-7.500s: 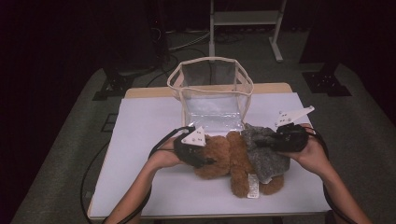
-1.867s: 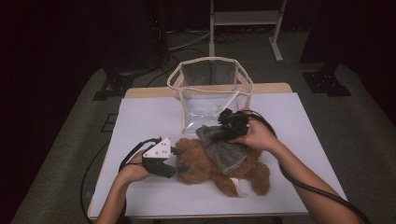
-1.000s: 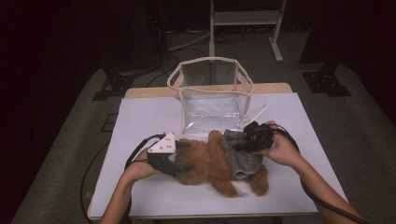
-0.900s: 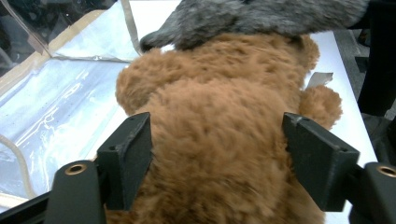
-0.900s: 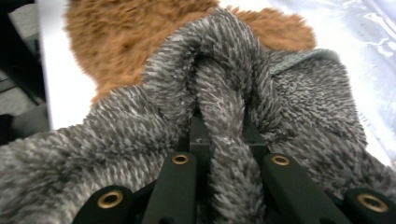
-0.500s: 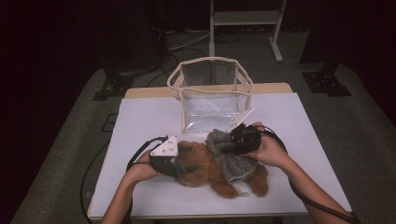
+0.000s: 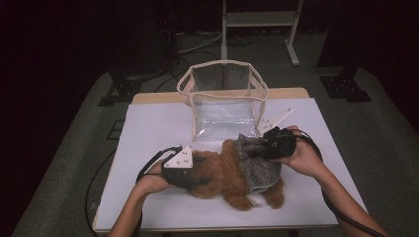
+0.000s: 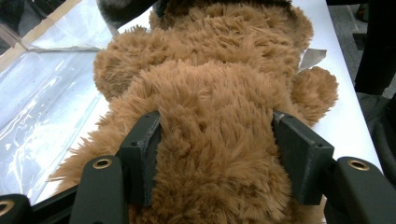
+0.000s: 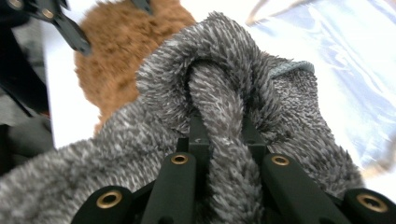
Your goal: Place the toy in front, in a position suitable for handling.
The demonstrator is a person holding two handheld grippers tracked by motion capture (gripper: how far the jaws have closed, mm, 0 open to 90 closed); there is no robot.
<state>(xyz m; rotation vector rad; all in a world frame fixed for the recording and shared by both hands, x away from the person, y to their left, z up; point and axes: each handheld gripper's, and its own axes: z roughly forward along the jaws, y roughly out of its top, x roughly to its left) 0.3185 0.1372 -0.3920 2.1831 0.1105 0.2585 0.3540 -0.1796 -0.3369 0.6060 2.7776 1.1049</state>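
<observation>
Soft, light teddy bear (image 7: 225,174) at lower centre of table (image 7: 148,128). Left gripper (image 8: 215,154): jaws just closing, pressing plush body. Right gripper (image 9: 219,140): clenched on grey sweater (image 9: 219,93) fold. Limp, stretchy; grip bunched fabric.

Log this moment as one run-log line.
left claw: closing around brown teddy bear | right claw: shut on grey fleece garment | clear bag: behind
</observation>
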